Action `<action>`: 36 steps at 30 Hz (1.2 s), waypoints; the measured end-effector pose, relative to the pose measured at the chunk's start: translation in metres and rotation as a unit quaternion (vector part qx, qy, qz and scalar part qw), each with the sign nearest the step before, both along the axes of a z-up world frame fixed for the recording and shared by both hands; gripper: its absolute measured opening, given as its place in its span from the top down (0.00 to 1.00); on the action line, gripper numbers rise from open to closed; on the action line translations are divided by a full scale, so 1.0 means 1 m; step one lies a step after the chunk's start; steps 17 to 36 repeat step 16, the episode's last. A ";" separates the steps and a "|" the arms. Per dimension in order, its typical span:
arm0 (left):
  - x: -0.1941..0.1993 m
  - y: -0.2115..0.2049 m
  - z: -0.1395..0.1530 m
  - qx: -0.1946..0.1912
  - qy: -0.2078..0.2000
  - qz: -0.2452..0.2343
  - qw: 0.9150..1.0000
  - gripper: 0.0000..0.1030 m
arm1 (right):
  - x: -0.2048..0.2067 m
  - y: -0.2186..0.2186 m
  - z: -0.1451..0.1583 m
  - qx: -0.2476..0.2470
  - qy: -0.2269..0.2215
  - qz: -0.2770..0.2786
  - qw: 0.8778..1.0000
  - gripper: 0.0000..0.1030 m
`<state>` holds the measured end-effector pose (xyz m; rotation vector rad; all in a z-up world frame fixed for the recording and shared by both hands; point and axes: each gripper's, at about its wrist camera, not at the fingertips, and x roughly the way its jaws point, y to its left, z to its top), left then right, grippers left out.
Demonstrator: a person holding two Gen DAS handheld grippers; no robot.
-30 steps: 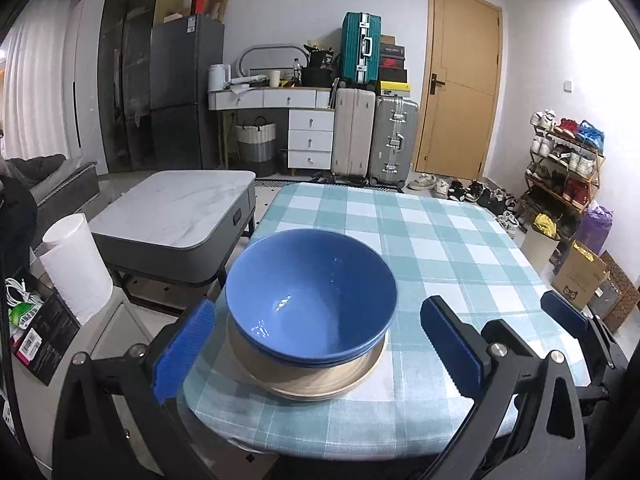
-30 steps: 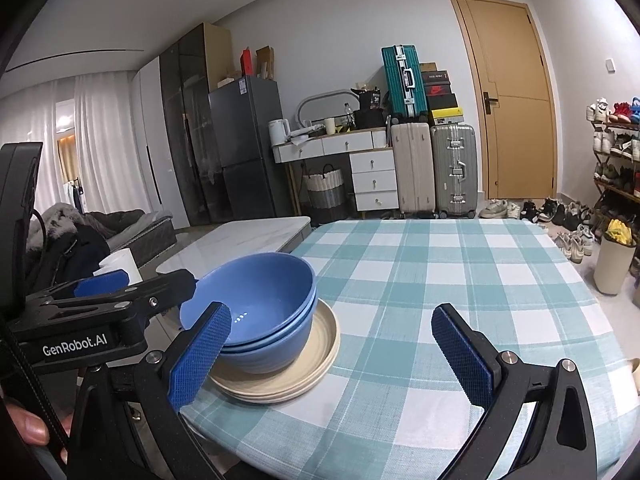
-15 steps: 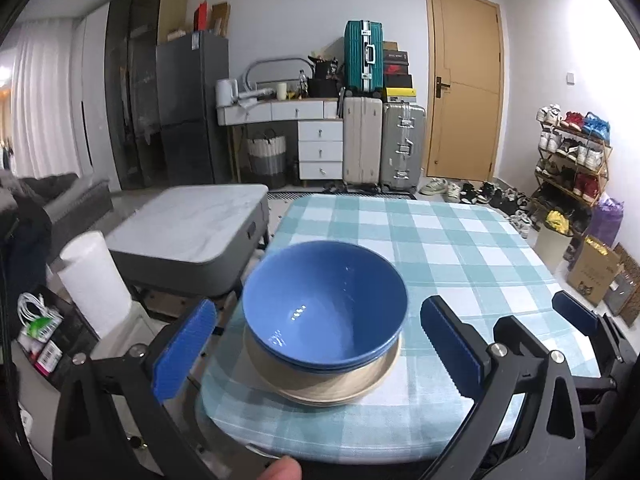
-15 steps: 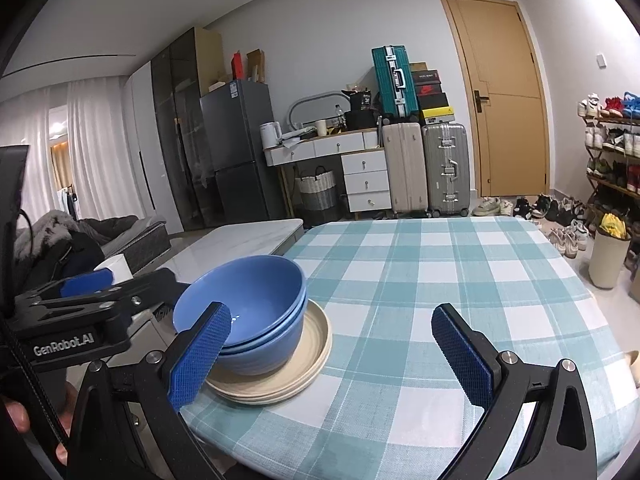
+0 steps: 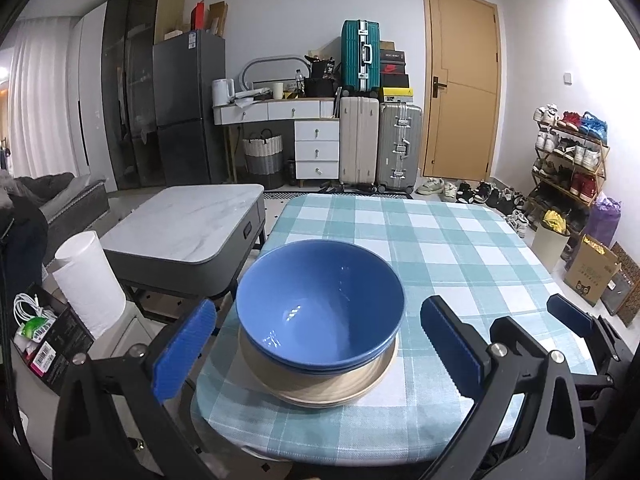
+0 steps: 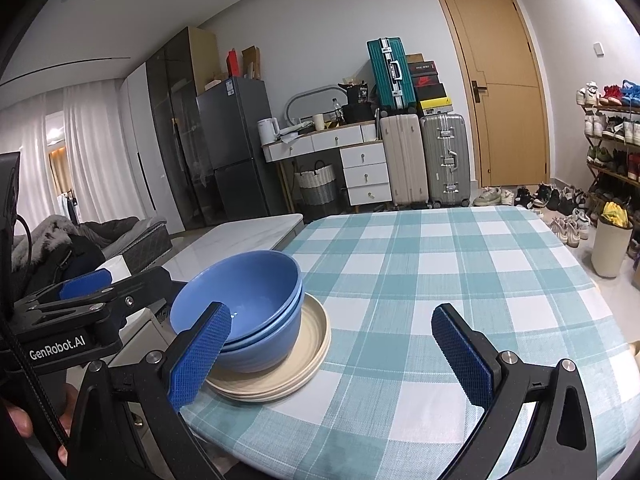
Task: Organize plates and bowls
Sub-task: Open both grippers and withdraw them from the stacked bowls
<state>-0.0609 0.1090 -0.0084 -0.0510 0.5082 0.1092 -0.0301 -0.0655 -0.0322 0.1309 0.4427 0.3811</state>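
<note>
Compared with a second ago, the left gripper [image 5: 320,350] has backed off and risen a little; more of the near table edge shows beneath the stack, and the stack sits lower and closer in the right wrist view. The stack itself has not shifted.

I count two glossy blue ceramic bowls [image 5: 320,312] nested one inside the other, mouths straight up, on two shallow round beige plates [image 5: 320,390] lying flat. Being round, they have no long axis to speak of.

The stack stands at the table's near left corner, on the teal-and-white checked tablecloth [image 5: 440,248], at about ten o'clock from the right gripper [image 6: 332,354].

Both grippers have their blue-padded fingers spread wide, holding nothing. The left one frames the stack without touching it.
</note>
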 end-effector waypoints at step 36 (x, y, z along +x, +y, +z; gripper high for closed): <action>0.013 -0.004 -0.014 0.015 0.021 0.019 0.999 0.00 | 0.011 0.003 -0.013 0.010 0.018 0.009 1.000 0.01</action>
